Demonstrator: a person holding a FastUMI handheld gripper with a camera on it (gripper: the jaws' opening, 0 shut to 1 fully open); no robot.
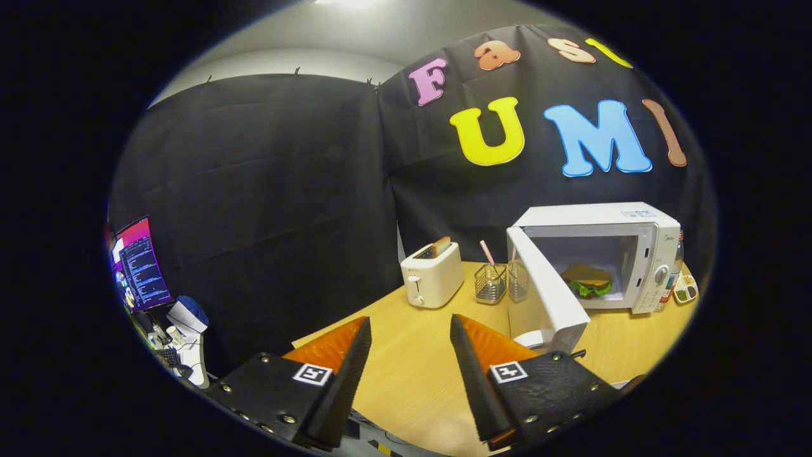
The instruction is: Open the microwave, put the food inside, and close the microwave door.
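A white microwave (pixel 641 254) stands at the far right of the wooden table (pixel 412 368). Its door (pixel 549 295) is swung wide open toward me, just ahead of my right finger. Inside the cavity lies the food (pixel 587 280), a toy burger with a brown bun and green lettuce. My gripper (pixel 410 330) is open over the table's near part, left of the door, and nothing sits between its orange and black fingers (pixel 346 362).
A white toaster (pixel 432 275) with a slice in it stands beyond the fingers. Two wire holders (pixel 501 282) with a pink straw sit between the toaster and the microwave door. A small palette (pixel 686 289) lies right of the microwave. A monitor (pixel 141 263) glows off the table's left.
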